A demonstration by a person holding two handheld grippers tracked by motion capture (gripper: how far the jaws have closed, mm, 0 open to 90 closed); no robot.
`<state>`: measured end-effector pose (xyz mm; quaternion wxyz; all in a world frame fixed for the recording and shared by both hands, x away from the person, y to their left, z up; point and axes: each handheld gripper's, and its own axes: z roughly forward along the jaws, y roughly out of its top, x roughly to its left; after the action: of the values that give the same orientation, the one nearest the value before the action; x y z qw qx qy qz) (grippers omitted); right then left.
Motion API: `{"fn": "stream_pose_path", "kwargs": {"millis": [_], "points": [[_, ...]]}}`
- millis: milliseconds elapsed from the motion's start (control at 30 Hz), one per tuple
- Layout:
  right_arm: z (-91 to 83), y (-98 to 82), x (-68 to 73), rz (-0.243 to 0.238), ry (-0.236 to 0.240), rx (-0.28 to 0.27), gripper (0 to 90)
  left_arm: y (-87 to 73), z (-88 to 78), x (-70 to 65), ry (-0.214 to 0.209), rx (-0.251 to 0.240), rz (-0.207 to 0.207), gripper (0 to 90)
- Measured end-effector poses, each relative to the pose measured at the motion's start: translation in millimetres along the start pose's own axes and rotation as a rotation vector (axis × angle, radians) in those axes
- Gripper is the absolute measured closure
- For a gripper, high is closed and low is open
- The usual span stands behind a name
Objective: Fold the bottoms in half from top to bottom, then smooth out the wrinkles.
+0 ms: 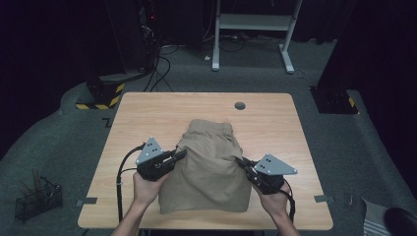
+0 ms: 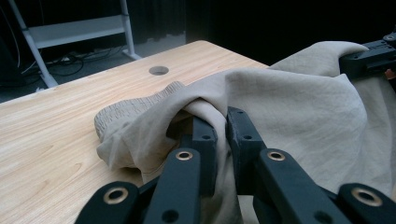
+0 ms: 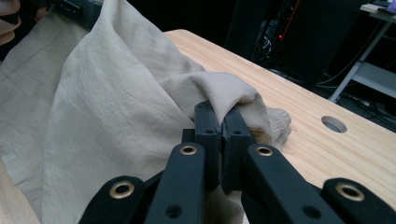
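A pair of beige shorts lies on the wooden table, its ribbed waistband toward the far side. My left gripper is shut on the cloth at the shorts' left edge, lifting a fold. In the left gripper view the jaws pinch a ridge of the fabric and the left gripper sits just above the table. My right gripper is shut on the right edge. In the right gripper view the right gripper clamps a bunched fold of the shorts.
A round cable hole sits in the table near its far edge. Beyond the table stand a white desk frame and dark equipment with cables. A wire basket sits on the floor at the left.
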<state>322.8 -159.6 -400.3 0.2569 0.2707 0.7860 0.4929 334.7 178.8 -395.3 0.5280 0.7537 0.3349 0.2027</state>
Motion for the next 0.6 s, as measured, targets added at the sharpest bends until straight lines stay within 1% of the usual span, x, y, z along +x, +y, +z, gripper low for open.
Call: {"fn": "stream_pose_path", "kwargs": {"millis": [167, 267, 333, 433, 600], "points": [[-4.3, -0.2, 3.4, -0.002, 0.004, -0.005, 88.0, 0.5, -5.0, -4.9, -0.005, -0.006, 0.009, 82.9], [-8.5, 0.6, 7.0, -0.011, 0.007, -0.011, 88.1, 0.5, -7.9, -8.7, -0.007, -0.014, 0.019, 82.9], [-10.8, 1.3, 8.6, -0.020, 0.008, -0.014, 88.1, 1.1, -8.4, -10.8, -0.012, -0.017, 0.018, 82.9], [-13.2, 2.3, 9.5, -0.017, 0.016, -0.018, 88.1, 2.9, -9.9, -12.7, -0.009, -0.017, 0.028, 82.9], [-15.2, 3.9, 11.0, -0.024, 0.021, -0.026, 88.1, 5.2, -11.7, -13.5, -0.021, -0.023, 0.017, 82.9]]}}
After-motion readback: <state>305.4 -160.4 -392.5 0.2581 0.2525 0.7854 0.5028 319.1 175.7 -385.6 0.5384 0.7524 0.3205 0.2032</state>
